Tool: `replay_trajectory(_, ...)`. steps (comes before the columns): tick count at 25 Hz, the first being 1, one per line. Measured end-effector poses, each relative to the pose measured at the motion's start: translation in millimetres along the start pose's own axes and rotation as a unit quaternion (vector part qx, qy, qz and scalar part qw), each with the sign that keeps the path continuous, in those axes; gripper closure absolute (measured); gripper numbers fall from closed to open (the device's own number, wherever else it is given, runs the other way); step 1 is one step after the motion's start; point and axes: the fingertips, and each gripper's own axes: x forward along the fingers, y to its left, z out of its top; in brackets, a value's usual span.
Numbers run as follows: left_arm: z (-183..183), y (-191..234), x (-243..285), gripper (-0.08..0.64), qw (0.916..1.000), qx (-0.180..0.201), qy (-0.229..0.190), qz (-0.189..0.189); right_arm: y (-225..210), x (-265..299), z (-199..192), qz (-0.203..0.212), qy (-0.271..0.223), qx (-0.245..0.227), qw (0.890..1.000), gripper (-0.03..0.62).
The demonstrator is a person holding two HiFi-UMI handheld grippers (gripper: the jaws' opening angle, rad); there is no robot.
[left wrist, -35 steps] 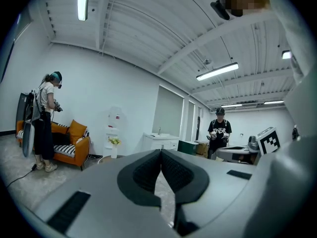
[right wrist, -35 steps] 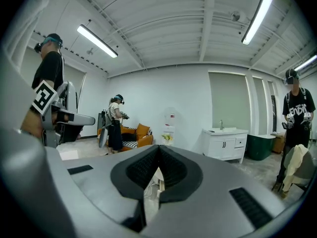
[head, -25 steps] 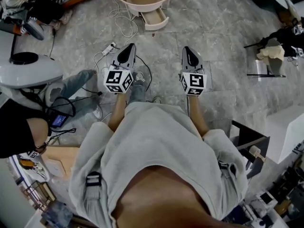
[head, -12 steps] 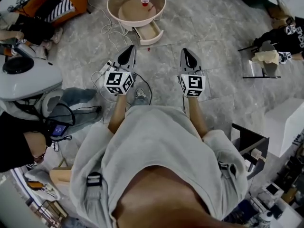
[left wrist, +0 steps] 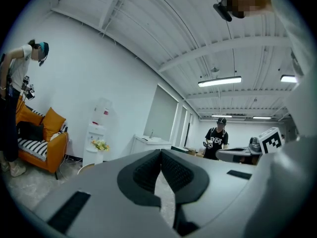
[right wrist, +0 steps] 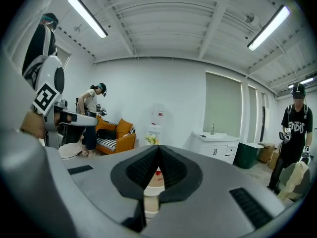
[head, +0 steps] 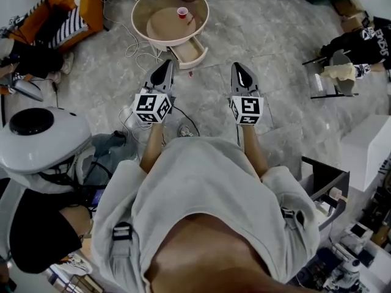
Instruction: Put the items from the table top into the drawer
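Table (head: 142, 24) nearer than a second ago | left hand-held gripper (head: 166, 65) closed, empty | right hand-held gripper (head: 238, 68) closed, empty | drawer (head: 188, 52) open | red cup (head: 182, 12) on table

Seen from above, the person holds both arms out in front of the body, roughly parallel and a little apart. The bare left forearm (head: 151, 146) and right forearm (head: 252, 148) reach forward from the short sleeves of a grey shirt (head: 201, 188). Each hand is hidden beneath its tool. The left gripper (head: 167, 65) points forward and about level, with its marker cube (head: 152, 106) at the near end. The right gripper (head: 239, 67) runs alongside, tipped slightly downward, with its own cube (head: 247, 108) at the rear. In each gripper view the two dark ribbed jaws meet at their tips, pressed together.
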Motion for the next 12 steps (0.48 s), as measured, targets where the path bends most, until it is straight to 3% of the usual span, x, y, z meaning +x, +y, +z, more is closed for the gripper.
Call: replay_trajectory(12, -8.9, 30.2, 34.0, 0.545, 0.9996, -0.004, 0.016, -0.023, 6.7, 34.6, -14.3, -0.006, 0.025, 0.001, 1.0, 0.568)
